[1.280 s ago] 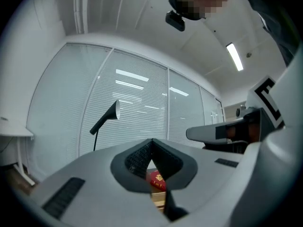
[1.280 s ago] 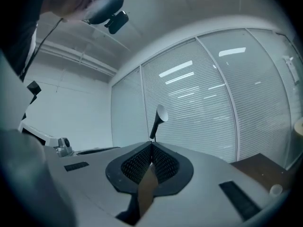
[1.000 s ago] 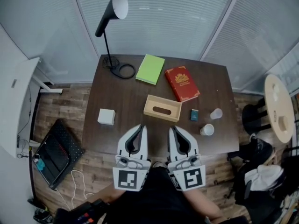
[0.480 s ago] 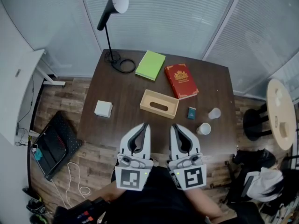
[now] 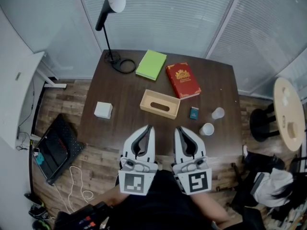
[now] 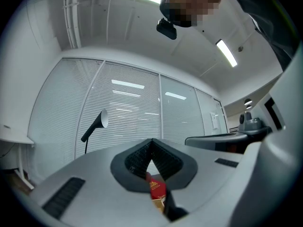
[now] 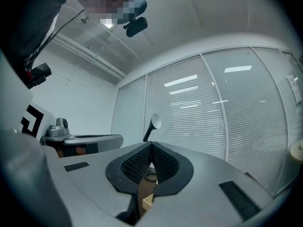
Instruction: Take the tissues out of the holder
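Observation:
A light wooden tissue holder [image 5: 160, 104] with an oval slot in its top lies in the middle of the dark table [image 5: 124, 119]. No tissue shows through the slot. My left gripper [image 5: 149, 128] and right gripper [image 5: 177, 129] hover side by side at the table's near edge, short of the holder. Both are shut with nothing between the jaws. A corner of the holder [image 7: 147, 201] peeps through the gap below the right gripper's jaws. In the left gripper view a strip of the red book [image 6: 155, 189] shows in the same way.
A red book [image 5: 183, 80] and a green book [image 5: 151, 64] lie behind the holder. A black desk lamp [image 5: 107, 18] stands at the far left corner. A white box [image 5: 103, 110] sits left; a small dark box [image 5: 194, 113] and two cups [image 5: 207, 129] sit right.
The head view has shifted a little, so the table and holder sit slightly further left and up. Both grippers keep their place near the table's edge and stay shut.

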`<act>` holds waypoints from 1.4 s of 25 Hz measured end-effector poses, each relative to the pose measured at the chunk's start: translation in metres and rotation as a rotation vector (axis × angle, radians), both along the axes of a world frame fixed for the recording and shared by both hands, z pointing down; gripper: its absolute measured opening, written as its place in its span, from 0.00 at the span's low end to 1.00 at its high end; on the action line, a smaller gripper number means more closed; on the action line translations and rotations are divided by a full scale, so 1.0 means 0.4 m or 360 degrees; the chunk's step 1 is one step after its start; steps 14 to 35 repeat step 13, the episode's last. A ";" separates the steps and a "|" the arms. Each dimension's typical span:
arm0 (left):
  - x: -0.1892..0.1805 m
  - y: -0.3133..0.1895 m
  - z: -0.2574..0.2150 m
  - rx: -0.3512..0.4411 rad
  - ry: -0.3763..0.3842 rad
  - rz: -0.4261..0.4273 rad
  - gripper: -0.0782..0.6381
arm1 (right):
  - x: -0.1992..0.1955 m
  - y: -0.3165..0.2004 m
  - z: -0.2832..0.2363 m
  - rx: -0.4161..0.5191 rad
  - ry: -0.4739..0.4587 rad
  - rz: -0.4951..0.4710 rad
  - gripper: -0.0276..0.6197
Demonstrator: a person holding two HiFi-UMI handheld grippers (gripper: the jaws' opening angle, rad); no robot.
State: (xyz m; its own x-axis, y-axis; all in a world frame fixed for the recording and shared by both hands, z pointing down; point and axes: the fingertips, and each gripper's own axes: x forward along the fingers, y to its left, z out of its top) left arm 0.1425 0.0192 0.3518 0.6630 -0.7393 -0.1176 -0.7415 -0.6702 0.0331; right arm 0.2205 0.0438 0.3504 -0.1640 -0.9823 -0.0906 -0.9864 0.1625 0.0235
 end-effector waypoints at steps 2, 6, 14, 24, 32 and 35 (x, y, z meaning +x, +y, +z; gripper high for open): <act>0.008 0.007 0.003 -0.0004 0.0000 0.0007 0.11 | 0.006 0.007 0.004 -0.0002 0.0003 0.0004 0.06; 0.021 0.021 0.009 -0.0019 0.0004 0.0020 0.11 | 0.029 0.018 0.011 -0.0013 -0.0019 0.0041 0.06; 0.030 0.037 0.012 -0.0033 0.0014 0.0028 0.11 | 0.058 0.041 0.003 0.0000 -0.0016 0.0092 0.06; 0.030 0.037 0.012 -0.0033 0.0014 0.0028 0.11 | 0.058 0.041 0.003 0.0000 -0.0016 0.0092 0.06; 0.030 0.037 0.012 -0.0033 0.0014 0.0028 0.11 | 0.058 0.041 0.003 0.0000 -0.0016 0.0092 0.06; 0.030 0.037 0.012 -0.0033 0.0014 0.0028 0.11 | 0.058 0.041 0.003 0.0000 -0.0016 0.0092 0.06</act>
